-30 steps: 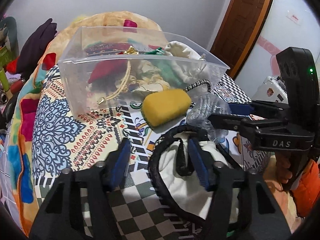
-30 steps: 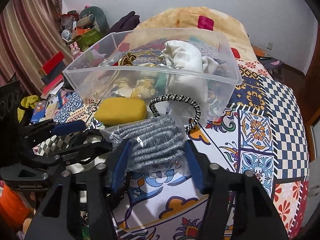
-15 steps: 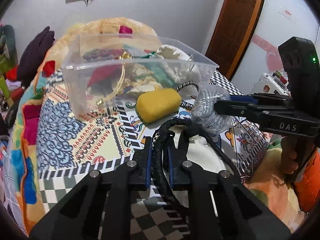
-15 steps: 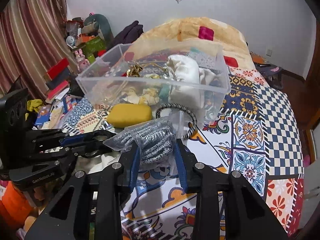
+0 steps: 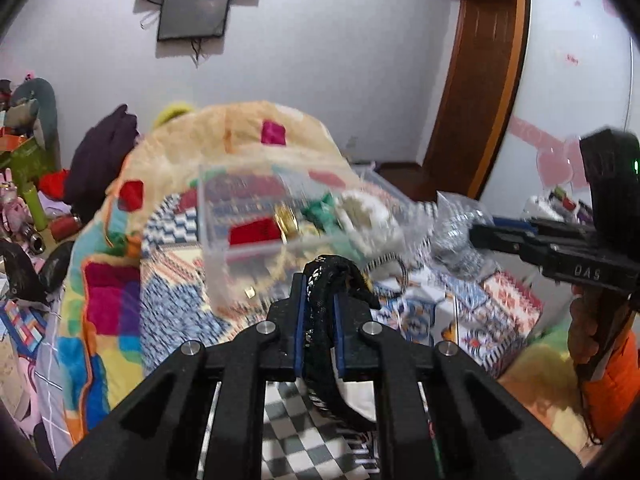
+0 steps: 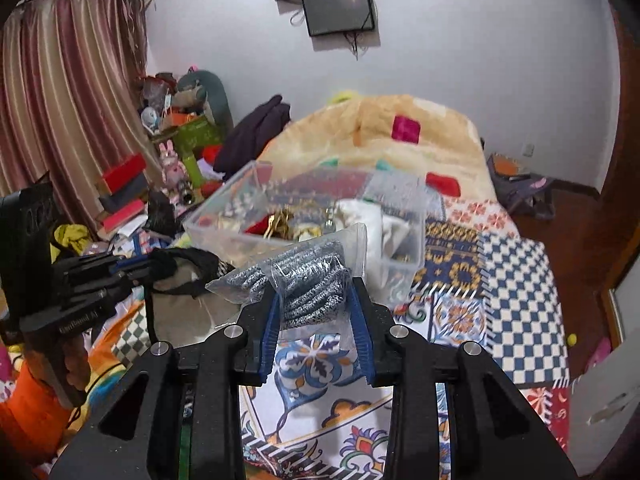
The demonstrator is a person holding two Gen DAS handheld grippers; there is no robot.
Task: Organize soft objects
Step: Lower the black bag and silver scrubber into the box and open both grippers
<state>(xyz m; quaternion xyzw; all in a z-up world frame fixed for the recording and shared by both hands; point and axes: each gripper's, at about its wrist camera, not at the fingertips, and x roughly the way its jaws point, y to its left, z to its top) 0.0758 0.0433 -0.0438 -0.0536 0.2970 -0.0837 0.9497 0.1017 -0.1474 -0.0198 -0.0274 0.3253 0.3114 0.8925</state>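
My left gripper [image 5: 318, 296] is shut on the black braided strap [image 5: 320, 320] of a cream bag [image 6: 180, 320] and holds it lifted above the bed. My right gripper [image 6: 314, 312] is shut on a clear plastic packet of grey cord [image 6: 308, 280], also raised; it shows at the right in the left wrist view [image 5: 456, 232]. The clear plastic bin [image 6: 416, 240] with cloth items, a white bundle and gold trim stands on the patterned bedspread ahead of both grippers, and shows in the left wrist view too [image 5: 216, 264]. A black-and-white cord ring [image 5: 394, 268] lies by the bin.
The bed has a patterned spread [image 6: 520, 280] and a beige blanket [image 6: 380, 140] behind the bin. Clutter of toys and boxes [image 6: 176, 132] lies to the left by the curtain. A brown door [image 5: 480, 80] is at the right.
Both grippers have risen with their loads: the left lifted the bag by its strap, the right lifted the cord packet. The bin now sits lower and farther in both views.
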